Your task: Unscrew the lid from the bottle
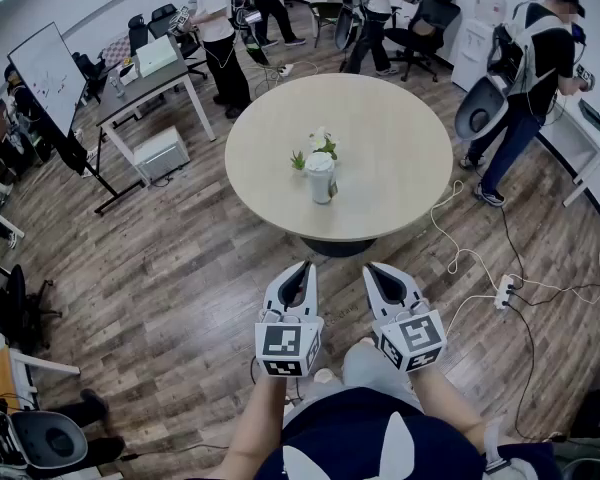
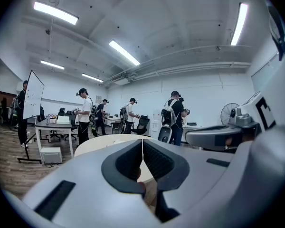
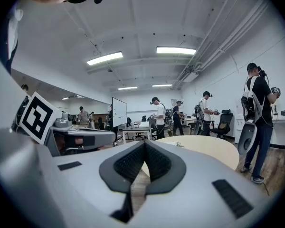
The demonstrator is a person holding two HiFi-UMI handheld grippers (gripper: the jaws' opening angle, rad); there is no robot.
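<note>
A pale bottle (image 1: 321, 182) with a light green lid (image 1: 320, 161) stands upright near the middle of the round wooden table (image 1: 400, 168). A small flowering plant (image 1: 323, 141) sits just behind it. My left gripper (image 1: 302, 267) and right gripper (image 1: 372, 268) hover side by side over the floor, short of the table's near edge and well apart from the bottle. In the left gripper view the left gripper (image 2: 142, 147) has its jaws pressed together with nothing between them. The right gripper (image 3: 144, 148) looks the same in the right gripper view. Both point towards the table (image 3: 213, 148).
Several people with gear stand round the room's far side and right. A desk (image 1: 145, 83), a whiteboard (image 1: 48, 73) and an office chair (image 1: 425, 18) lie beyond the table. Cables and a power strip (image 1: 503, 290) trail on the floor at right.
</note>
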